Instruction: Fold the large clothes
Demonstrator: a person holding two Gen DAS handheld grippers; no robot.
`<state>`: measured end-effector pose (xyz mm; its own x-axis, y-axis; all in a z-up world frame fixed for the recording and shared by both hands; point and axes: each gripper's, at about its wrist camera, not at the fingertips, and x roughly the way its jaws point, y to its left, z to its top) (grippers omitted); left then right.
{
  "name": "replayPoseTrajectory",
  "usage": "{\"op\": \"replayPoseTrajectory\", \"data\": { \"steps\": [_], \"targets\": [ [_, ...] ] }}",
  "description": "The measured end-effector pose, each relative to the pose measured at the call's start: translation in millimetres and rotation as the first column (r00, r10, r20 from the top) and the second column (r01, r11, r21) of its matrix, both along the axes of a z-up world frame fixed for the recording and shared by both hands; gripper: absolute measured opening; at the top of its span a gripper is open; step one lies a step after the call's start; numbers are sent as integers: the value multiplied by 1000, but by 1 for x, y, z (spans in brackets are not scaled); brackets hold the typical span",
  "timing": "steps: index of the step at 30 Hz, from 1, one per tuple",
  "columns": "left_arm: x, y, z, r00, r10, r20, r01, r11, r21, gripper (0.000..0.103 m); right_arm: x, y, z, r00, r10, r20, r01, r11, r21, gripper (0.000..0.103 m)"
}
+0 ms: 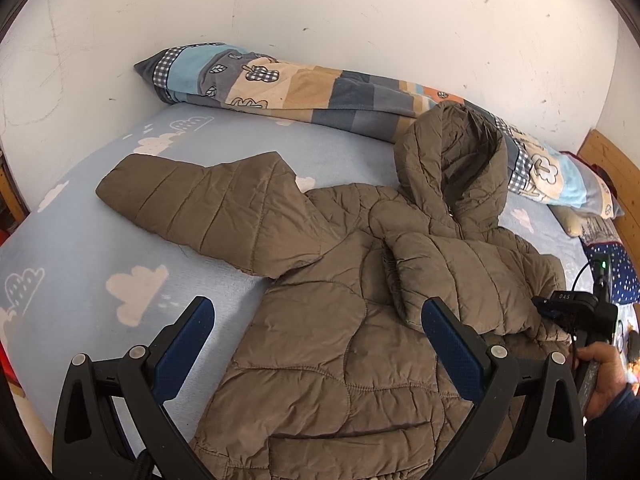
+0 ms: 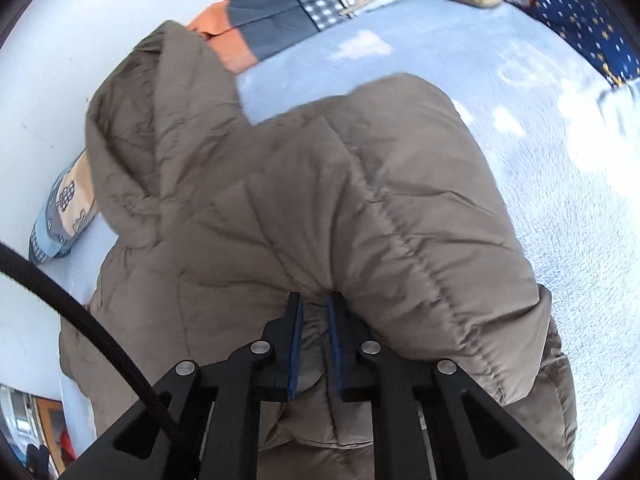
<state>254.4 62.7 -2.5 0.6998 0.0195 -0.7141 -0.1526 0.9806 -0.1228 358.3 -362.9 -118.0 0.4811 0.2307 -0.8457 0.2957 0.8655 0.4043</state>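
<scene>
right gripper [image 2: 314, 308]: clamped on a fold of the jacket's right sleeve [image 2: 420, 208], which lies folded across the chest
left gripper [image 1: 318, 320]: jaws wide apart, hovering over the jacket's lower front, holding nothing
jacket [image 1: 340, 340]: brown, quilted, flat on the bed [image 1: 80, 240], hood [image 1: 452, 168] against the patterned blanket [image 1: 280, 84], left sleeve [image 1: 192, 196] spread out

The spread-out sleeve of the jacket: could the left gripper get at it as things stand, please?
Probably yes. The left gripper hangs open above the jacket, and the spread-out sleeve lies flat on the bed sheet with nothing on it or between.
</scene>
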Motion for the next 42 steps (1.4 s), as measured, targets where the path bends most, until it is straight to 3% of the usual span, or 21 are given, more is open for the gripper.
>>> {"op": "replayPoseTrajectory", "data": {
  "steps": [3,4,6,9,11,14,16,21,24,26,28,30,33,36,40,42],
  "targets": [
    [2,-3,-1,1000,-7,-8,7,1000,4,103,3,4,6,1000,4,-13,-4,1000,-31,13],
    [3,-3,-1,1000,-9,-10,8,1000,-7,103,3,7,14,1000,12,-8,-12,1000,-21,18],
    [11,-6,2,1000,-26,-12,25,999,-47,103,3,0,28,999,18,30,-19,999,27,18],
    [27,-24,5,994,-108,-17,108,994,-35,103,-11,-17,55,996,-17,83,15,1000,23,18],
    [40,-47,1,975,-217,-47,216,976,-26,103,-20,-27,69,995,-28,95,29,1000,-3,18],
    [53,-73,-11,956,-286,-63,285,958,-23,103,-42,-48,82,991,-73,115,80,995,-54,18],
    [61,-87,-24,951,-300,-80,301,954,-4,103,-46,-56,79,992,-83,93,92,992,-89,18],
    [83,-91,-57,955,-276,-108,281,959,28,103,-39,-63,47,999,-19,34,21,997,-70,18],
    [100,-79,-87,952,-215,-220,224,975,14,103,-31,-54,25,999,12,-42,-18,991,-132,18],
    [111,-70,-113,931,-190,-311,190,981,-28,103,-25,-50,7,996,37,-86,-49,989,-138,18],
    [113,-67,-118,931,-186,-316,182,982,-42,103,-22,-45,1,993,67,-97,-83,980,-179,18],
    [113,-72,-115,928,-185,-323,190,982,-16,103,-20,-44,3,992,66,-106,-85,978,-192,18],
    [108,-69,-96,940,-174,-294,171,985,-38,103,-20,-44,11,992,42,-116,-63,980,-187,18],
    [98,-53,-61,968,-161,-194,152,987,-58,103,-20,-32,39,997,53,-49,-62,978,-200,19],
    [88,-31,-28,986,-123,-111,118,991,-57,103,-28,-3,73,990,128,58,-114,972,-205,35],
    [81,-19,-22,989,-108,-96,101,992,-73,103,-30,21,85,980,178,92,-156,966,-205,37]
  ]
}}
